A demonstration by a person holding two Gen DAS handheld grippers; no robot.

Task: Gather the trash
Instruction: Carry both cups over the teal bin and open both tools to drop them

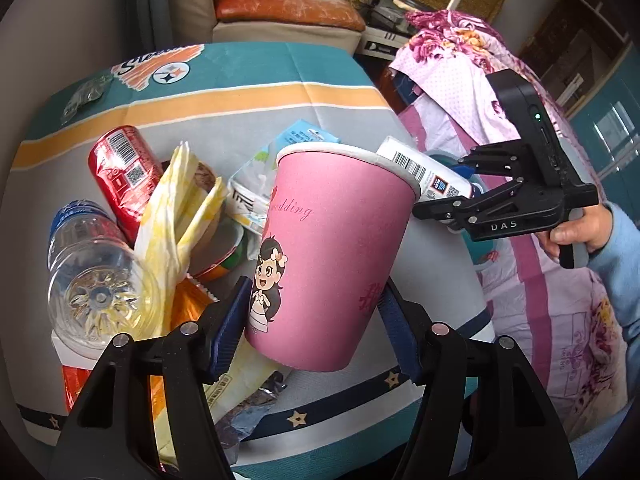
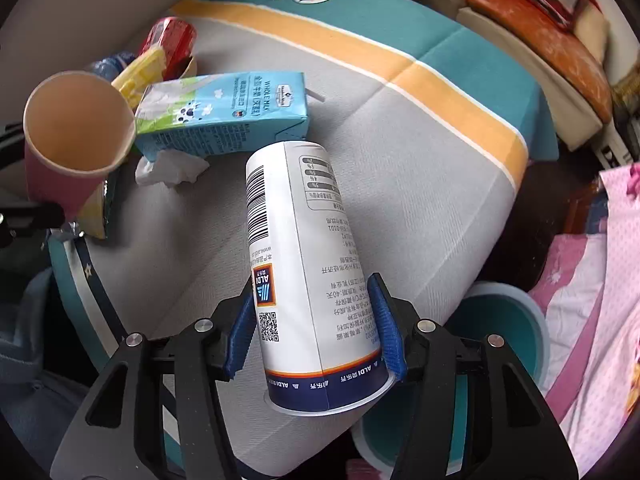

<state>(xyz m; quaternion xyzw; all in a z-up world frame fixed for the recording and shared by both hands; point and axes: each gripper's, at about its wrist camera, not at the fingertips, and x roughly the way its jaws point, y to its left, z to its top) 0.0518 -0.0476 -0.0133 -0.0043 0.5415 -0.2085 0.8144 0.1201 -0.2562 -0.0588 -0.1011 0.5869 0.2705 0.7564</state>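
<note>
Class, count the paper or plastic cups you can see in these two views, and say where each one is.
2. The pink paper cup sits between the left gripper's fingers; the white yogurt cup sits between the right gripper's fingers. Others may hide in the pile.

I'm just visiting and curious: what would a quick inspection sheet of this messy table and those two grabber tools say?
Surface: table under a teal, orange and grey cloth.
Job's things: pink paper cup; white ALDI cup, bottom away from the camera.
Clutter: milk carton, red can, plastic bottle, yellow wrapper, crumpled tissue.
Grippers: left gripper fingers press the pink paper cup; right gripper fingers clamp the white ALDI cup.
Cables: nothing seen.
Surroundings: teal bin below the table edge, floral pink bedding, orange cushion.
</note>
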